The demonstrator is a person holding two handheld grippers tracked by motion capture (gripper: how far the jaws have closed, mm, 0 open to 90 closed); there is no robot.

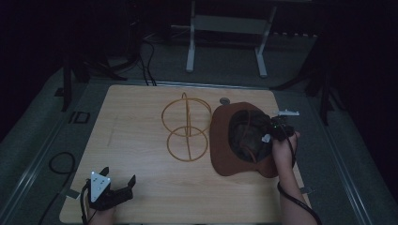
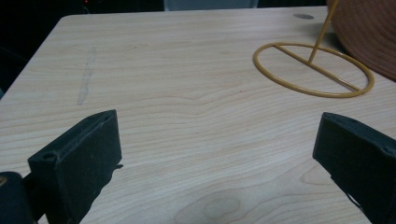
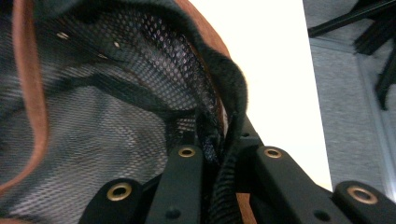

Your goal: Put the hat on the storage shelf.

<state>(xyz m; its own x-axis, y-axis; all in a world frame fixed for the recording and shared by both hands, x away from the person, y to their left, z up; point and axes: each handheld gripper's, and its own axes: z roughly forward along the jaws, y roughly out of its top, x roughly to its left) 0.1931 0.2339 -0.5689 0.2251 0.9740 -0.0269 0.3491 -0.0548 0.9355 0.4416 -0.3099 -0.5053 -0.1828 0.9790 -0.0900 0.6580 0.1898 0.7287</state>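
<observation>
A: How far was the job w/ the hat (image 1: 237,140)?

B: Just started, I think. The hat lay upside down on the right side of the table (image 1: 141,187), brown brim flat, dark net lining facing up. It was beside the wire stand (image 1: 187,127), just about touching its round foot.

A: And the right gripper (image 1: 271,136)?

B: It was pinched tight on the hat's edge. In the right gripper view the jaws stood close together w/ the fuzzy black inner band (image 3: 224,135) squeezed between them. So the grab looked done.

A: Was the hat off the table yet?

B: Couldn't tell for sure. From the high view it looked like it was lying flat, so prob. not lifted.

A: What about the left gripper (image 1: 119,185)?

B: It sat low at the near left corner, well apart from the hat. Jaws were wide, nothing in them. In the left gripper view there was bare wood between the jaws, w/ the stand's ring foot (image 2: 314,70) farther off.

A: So what was left?

B: My guess: pick the hat up, flip it, and set it on top of the stand. The stand was bare, so that part wasn't done.
</observation>
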